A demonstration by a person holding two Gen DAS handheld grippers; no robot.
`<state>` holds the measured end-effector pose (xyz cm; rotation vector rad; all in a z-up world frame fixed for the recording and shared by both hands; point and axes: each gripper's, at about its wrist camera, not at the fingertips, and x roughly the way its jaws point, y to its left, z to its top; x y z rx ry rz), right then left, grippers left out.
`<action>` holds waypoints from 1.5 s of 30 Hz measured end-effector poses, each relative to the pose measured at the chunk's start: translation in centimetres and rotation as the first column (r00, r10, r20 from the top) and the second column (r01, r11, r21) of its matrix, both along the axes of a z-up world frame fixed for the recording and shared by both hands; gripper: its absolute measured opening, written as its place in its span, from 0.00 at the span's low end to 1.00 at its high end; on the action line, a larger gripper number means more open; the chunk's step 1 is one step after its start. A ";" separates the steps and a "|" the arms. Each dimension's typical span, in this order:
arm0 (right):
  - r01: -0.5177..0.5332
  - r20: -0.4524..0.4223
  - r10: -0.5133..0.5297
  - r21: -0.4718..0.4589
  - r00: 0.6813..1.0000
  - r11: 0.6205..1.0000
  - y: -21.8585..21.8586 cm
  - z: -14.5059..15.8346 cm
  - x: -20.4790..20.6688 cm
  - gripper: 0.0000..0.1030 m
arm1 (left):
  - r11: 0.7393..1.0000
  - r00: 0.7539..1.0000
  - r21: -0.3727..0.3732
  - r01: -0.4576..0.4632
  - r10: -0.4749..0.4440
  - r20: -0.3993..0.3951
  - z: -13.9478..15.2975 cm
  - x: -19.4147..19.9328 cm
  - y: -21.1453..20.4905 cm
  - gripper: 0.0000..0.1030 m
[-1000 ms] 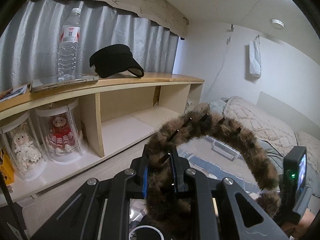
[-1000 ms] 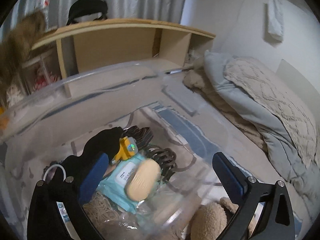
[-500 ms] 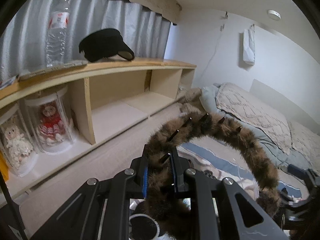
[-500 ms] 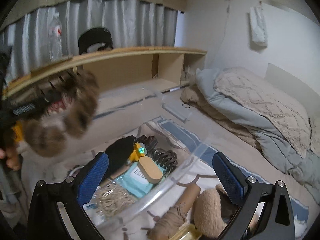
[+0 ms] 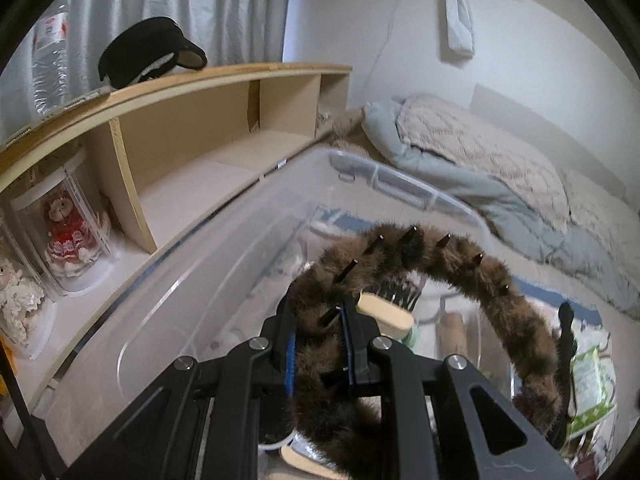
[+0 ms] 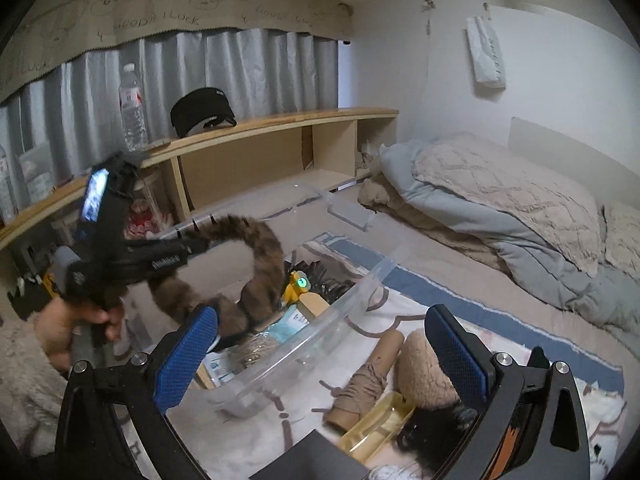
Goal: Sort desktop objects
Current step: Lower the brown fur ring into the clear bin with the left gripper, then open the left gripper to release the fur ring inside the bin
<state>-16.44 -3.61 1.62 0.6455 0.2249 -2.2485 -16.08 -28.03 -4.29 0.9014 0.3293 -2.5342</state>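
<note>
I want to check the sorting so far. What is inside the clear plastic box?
Inside the clear plastic box: a wooden brush, dark hair claws, a yellow gadget, a blue pack and beige string. The furry headband covers the rest.

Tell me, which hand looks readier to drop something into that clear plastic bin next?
Left, probably. The left gripper is clamped on the furry brown headband and holds it over the clear bin. The right gripper is open and empty, off to the bin's side.
</note>
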 end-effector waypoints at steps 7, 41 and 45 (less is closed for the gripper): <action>0.030 0.035 -0.029 -0.044 0.999 0.999 0.8 -0.4 1.2 1.00 | 1.000 0.994 -0.013 0.006 -0.005 0.111 -1.6 -0.1 0.3 0.17; 0.014 0.041 -0.012 -0.034 0.999 0.999 0.0 -0.6 3.2 1.00 | 1.000 0.996 -0.029 0.011 -0.008 0.094 -2.3 0.7 0.1 0.69; 0.015 0.038 -0.014 -0.035 0.999 0.999 0.0 -0.5 3.2 1.00 | 1.000 0.996 -0.022 0.021 -0.019 0.088 -2.2 0.7 0.2 0.72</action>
